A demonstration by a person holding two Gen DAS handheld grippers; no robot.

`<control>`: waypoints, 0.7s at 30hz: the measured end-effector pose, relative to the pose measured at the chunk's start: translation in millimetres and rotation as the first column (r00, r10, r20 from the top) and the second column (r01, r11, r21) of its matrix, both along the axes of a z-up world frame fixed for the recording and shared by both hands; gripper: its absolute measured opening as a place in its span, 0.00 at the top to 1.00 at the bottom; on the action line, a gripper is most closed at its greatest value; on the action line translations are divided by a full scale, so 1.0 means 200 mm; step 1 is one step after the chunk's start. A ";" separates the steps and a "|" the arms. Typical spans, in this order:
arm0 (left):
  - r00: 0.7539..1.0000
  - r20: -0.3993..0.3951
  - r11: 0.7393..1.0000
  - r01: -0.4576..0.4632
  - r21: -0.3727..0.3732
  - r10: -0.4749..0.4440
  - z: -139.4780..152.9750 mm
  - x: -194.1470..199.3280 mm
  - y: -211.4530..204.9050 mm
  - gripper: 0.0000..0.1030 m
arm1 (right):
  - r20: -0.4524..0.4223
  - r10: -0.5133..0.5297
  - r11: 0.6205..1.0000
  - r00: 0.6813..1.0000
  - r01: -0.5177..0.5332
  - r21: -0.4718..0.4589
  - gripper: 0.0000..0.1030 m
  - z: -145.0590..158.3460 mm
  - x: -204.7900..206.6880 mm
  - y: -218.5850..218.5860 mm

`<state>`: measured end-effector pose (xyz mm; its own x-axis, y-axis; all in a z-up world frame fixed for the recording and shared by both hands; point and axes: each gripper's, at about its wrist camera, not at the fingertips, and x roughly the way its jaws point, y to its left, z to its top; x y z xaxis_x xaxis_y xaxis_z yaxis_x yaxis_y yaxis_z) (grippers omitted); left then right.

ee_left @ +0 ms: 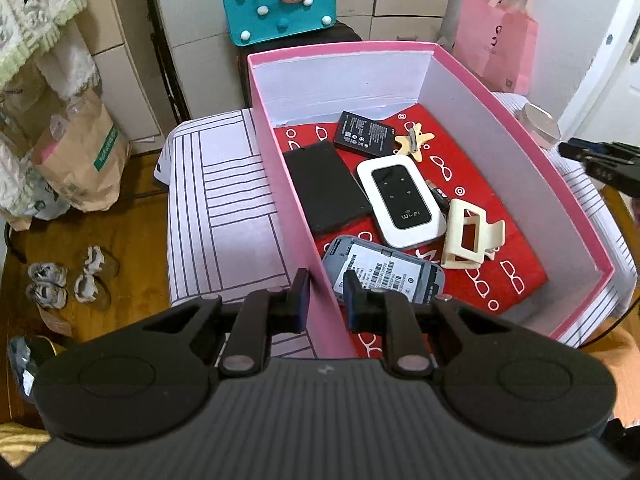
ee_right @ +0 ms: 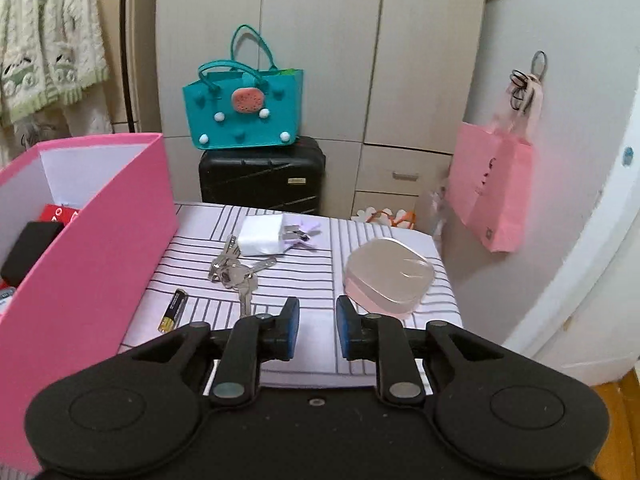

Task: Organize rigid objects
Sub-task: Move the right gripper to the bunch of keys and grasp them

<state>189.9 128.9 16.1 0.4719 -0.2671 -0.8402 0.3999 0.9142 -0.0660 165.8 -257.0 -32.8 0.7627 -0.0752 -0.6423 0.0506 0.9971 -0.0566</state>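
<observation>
Blue-padded and only narrowly parted over bare striped tablecloth (ee_right: 304,364) at lower centre of the right view: holds nothing. Widen the right gripper (ee_right: 317,328) before lowering it, as the present gap looks too slim for a clean grab. Go first for the bunch of keys (ee_right: 236,272), just up and left of the fingertips. Close across the ring rather than a single blade, so nothing dangles or slips. Take next the AA battery (ee_right: 173,311) at lower left, close by the pink box (ee_right: 88,240), pinching it across its width. Leave for later the white charger plug (ee_right: 260,236) further up and the clear lidded case (ee_right: 388,276) to the right.

Straddles the box's near wall at lower centre of the left view with the left gripper (ee_left: 326,300), nearly shut and apparently pinching the card. Keep that pinch firm and unmoving, so the box does not slide at each drop. Set new items on the open red lining at right, clear of the Wi-Fi router (ee_left: 402,204) and cream claw clip (ee_left: 468,240).
</observation>
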 end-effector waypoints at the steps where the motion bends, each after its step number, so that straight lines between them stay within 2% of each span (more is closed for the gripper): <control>1: 1.000 -0.002 1.000 -0.003 -0.002 0.003 0.00 0.00 0.00 0.84 | 0.004 0.018 1.000 1.000 -0.018 0.011 0.74 -0.01 0.02 0.01; 6: 1.000 -0.005 1.000 -0.016 -0.007 0.016 0.00 0.01 0.01 0.85 | 0.011 0.106 0.989 0.994 -0.107 0.106 0.72 -0.05 0.14 0.04; 9: 1.000 -0.007 1.000 -0.013 -0.002 0.013 0.00 0.01 0.01 0.85 | -0.020 0.128 0.980 0.992 -0.124 0.153 0.69 -0.10 0.22 0.08; 12: 1.000 -0.009 1.000 -0.005 0.008 0.005 0.01 0.01 0.00 0.85 | -0.034 0.134 0.982 0.990 -0.128 0.141 0.69 -0.13 0.25 0.11; 15: 1.000 -0.012 1.000 0.006 0.020 -0.005 0.01 0.02 -0.01 0.85 | -0.052 0.159 0.984 0.986 -0.154 0.088 0.69 -0.18 0.30 0.12; 18: 1.000 -0.014 1.000 0.015 0.023 -0.015 0.01 0.02 -0.01 0.85 | -0.077 0.248 0.968 0.966 -0.244 0.052 0.67 -0.21 0.36 0.13; 21: 1.000 -0.015 1.000 0.021 0.020 -0.020 0.01 0.02 -0.01 0.85 | -0.065 0.306 0.952 0.950 -0.304 0.043 0.63 -0.21 0.38 0.15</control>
